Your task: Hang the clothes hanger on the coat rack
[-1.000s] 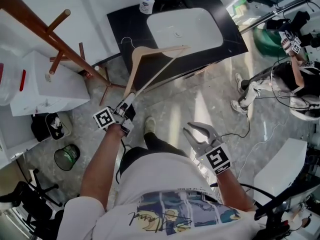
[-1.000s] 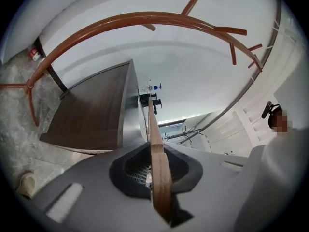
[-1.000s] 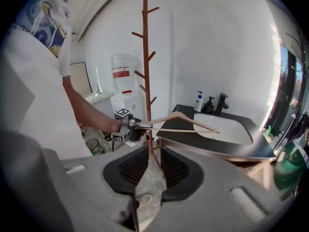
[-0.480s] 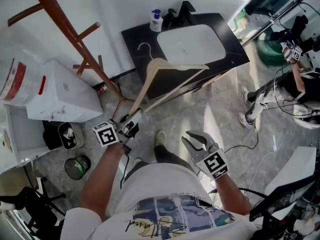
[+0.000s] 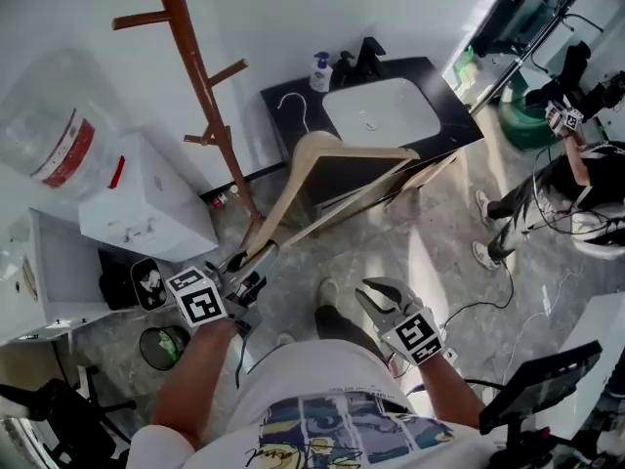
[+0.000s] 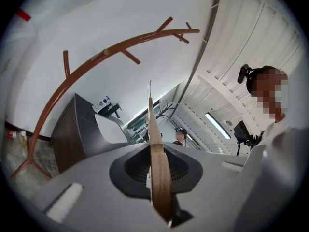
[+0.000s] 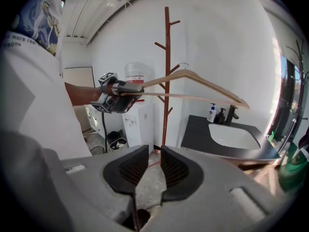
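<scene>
You wear a white short-sleeved T-shirt (image 5: 322, 369) with a blue and yellow printed picture (image 5: 342, 423) crossed by black script, dark trousers (image 5: 344, 322) and a pale shoe (image 5: 328, 289). Your left gripper (image 5: 264, 252) and right gripper (image 5: 374, 294) are pale grey moulded shells. Each carries a white cube with black square markers (image 5: 199, 299) and has black ribbed fingers (image 7: 129, 170).

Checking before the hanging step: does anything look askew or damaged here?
Nothing is damaged or spilled. The left gripper clamps the wooden hanger by the tip of one arm, so it juts out tilted, not yet hung on the coat rack.
</scene>
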Demonstrator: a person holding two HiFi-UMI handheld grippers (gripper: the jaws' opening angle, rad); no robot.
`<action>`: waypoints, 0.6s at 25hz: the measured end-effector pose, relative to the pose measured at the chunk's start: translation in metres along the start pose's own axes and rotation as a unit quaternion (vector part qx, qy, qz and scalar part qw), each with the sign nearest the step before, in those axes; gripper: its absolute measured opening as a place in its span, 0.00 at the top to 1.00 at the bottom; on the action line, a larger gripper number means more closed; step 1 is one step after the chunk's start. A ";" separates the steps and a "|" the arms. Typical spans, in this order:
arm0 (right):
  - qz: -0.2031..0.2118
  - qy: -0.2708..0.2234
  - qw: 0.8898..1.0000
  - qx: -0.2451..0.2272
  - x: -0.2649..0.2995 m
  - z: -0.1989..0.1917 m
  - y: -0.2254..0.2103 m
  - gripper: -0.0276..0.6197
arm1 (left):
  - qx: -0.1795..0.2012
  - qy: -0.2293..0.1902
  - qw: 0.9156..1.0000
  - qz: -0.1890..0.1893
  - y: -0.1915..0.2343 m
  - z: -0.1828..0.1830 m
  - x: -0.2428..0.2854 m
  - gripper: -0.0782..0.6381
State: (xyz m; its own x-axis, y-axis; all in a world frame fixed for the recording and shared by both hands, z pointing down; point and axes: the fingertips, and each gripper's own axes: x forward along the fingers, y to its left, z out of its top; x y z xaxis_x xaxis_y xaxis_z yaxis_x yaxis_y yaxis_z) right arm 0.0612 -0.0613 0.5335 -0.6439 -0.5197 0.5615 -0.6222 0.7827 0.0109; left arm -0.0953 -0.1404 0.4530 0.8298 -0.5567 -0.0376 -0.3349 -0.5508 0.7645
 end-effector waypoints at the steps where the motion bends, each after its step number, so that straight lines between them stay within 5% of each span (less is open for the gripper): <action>1: -0.003 -0.002 1.000 -0.002 0.000 0.000 0.005 0.83 | 0.012 0.001 1.000 -0.002 -0.007 0.004 -0.006 0.84; 15: -0.024 -0.023 0.999 0.002 -0.016 0.004 0.078 0.83 | 0.141 0.034 0.988 -0.049 -0.102 0.045 -0.079 0.84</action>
State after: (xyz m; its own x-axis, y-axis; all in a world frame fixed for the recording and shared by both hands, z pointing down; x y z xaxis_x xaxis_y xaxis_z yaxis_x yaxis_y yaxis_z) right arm 0.0209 0.0068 0.5220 -0.6329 -0.5718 0.5219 -0.6544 0.7554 0.0340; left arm -0.1466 -0.0681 0.3493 0.8893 -0.4544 -0.0518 -0.3548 -0.7570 0.5488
